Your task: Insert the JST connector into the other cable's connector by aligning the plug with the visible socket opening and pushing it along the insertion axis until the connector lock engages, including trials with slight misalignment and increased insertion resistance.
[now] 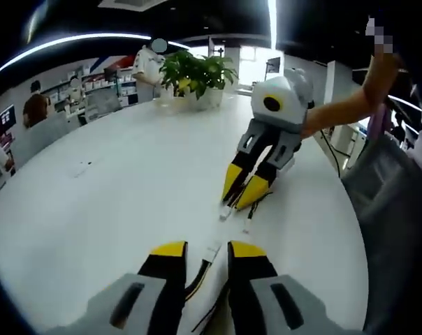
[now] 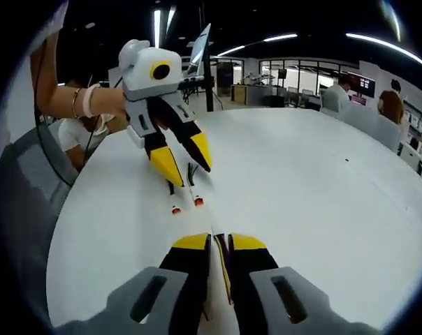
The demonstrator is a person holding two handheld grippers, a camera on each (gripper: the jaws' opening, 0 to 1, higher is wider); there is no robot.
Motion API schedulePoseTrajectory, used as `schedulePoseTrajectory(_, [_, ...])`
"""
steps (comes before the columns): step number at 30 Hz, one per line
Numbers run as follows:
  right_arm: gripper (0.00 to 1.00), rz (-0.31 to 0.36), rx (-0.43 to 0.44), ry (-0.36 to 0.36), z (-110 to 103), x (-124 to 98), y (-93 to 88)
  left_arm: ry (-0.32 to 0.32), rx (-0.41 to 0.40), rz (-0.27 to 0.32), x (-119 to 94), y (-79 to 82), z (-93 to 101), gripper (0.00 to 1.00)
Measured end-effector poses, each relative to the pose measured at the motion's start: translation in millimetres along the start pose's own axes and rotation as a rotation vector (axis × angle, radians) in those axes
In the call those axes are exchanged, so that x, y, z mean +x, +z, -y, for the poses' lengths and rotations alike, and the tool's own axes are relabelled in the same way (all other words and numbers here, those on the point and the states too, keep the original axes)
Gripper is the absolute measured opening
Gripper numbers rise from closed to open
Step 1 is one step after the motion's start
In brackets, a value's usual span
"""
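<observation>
Left gripper view: left tongs [image 1: 207, 252] rise from 6 o'clock, yellow tips apart, with a cable [image 1: 199, 283] running up between them; its white JST connector [image 1: 211, 252] sits in the gap at tip level, and contact with either jaw cannot be judged. The right tongs [image 1: 242, 192] come in from 1 o'clock, tips drawn close together and pressed down at the white table [image 1: 92, 209], with a small white connector [image 1: 226, 211] lying on the table just at their tips; whether they grip it I cannot tell. A thin dark wire trails beside them toward 5 o'clock. A person's bare forearm [image 1: 344, 105] holds that gripper. A potted plant [image 1: 195, 75] stands at 12 o'clock on the far table edge. Right gripper view: right tongs [image 2: 219, 244] at 6 o'clock, jaws nearly together, clamped on a thin cable [image 2: 221, 269] that runs down between them. The left tongs [image 2: 188, 167] enter from 11 o'clock, tips apart, wires hanging from between them and ending in two small red-tipped ends [image 2: 198, 202] that rest on the table just beyond the right tips.
</observation>
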State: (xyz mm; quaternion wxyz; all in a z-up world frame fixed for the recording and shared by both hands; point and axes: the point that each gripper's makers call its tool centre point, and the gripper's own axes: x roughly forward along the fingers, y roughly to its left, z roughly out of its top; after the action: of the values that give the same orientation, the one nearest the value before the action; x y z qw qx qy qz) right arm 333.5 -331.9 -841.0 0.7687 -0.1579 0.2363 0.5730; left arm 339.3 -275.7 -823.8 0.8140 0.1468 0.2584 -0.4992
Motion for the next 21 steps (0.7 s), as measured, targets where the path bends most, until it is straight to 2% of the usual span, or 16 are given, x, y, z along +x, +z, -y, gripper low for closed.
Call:
schedulePoseTrajectory(3, [0.08, 0.001, -0.002, 0.006, -1.6, -0.2, 0.6, -0.005, 0.004, -0.005, 0.8, -1.8, -0.1, 0.16])
schedulePoseTrajectory(14, [0.09, -0.014, -0.009, 0.006, 1.1, -0.6, -3.6, -0.056, -0.007, 0.037, 2.0, -1.6, 2.5, 0.16])
schedulePoseTrajectory(21, [0.08, -0.015, -0.005, 0.011, 0.9, -1.0, -3.6, -0.066, 0.018, 0.025, 4.7, -5.4, 3.3, 0.17])
